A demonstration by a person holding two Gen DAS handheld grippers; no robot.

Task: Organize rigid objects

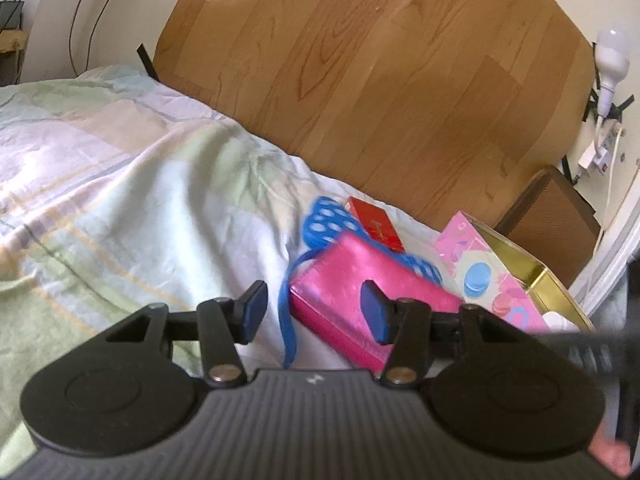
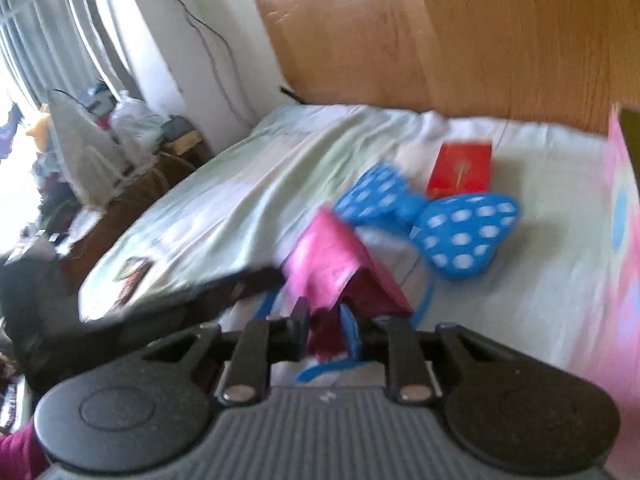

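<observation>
A shiny pink box [image 1: 360, 292] lies on the bed, tilted, with a blue polka-dot bow headband [image 1: 324, 224] and a small red box [image 1: 376, 226] behind it. My left gripper [image 1: 316, 314] is open and empty, hovering just in front of the pink box. My right gripper [image 2: 325, 334] is shut on the near edge of the pink box [image 2: 336, 268]. The blue bow [image 2: 440, 224] and the red box [image 2: 460, 170] lie beyond it. An open pink tin with a gold inside [image 1: 516, 268] stands at the right, also seen at the right edge of the right wrist view [image 2: 624, 216].
The bed has a pale striped sheet [image 1: 120, 184] and a wooden headboard [image 1: 360, 80]. A brown stand [image 1: 552, 212] and a wall lamp [image 1: 610, 64] are at the far right. Cluttered bags and furniture [image 2: 100, 152] stand beyond the bed's far side.
</observation>
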